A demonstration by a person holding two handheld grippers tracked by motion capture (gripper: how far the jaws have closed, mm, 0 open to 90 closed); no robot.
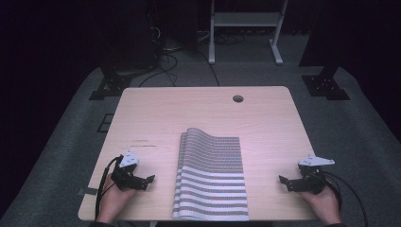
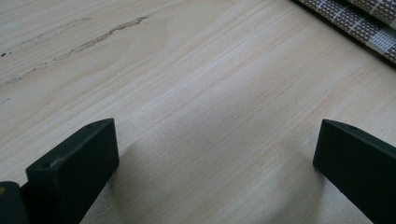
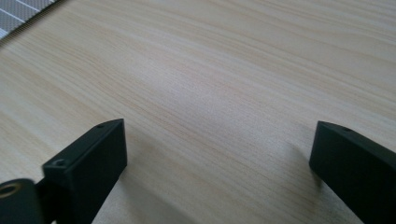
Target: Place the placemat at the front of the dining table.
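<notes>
Left gripper (image 1: 150,179) sits low left of the high view, on the worktop (image 1: 156,113), fingers (image 2: 74,168) spread wide, nothing between them, aimed at the cloth. Striped cloth (image 1: 212,177) lies folded in the lower middle of the frame, long side running from the near edge toward the centre, fold stack along its left side, far end slightly curled up. In the left gripper view the cloth edge (image 2: 359,21) is at upper right, apart from the fingers. Right gripper (image 1: 282,180) low right, also released, empty, near the cloth but not touching.

Likely step: reach in and take the cloth. To do it well: slide one finger under the edge, catch all layers, pinch both sides level, lift together so the stripes stay square and the stack doesn't fan out.
</notes>
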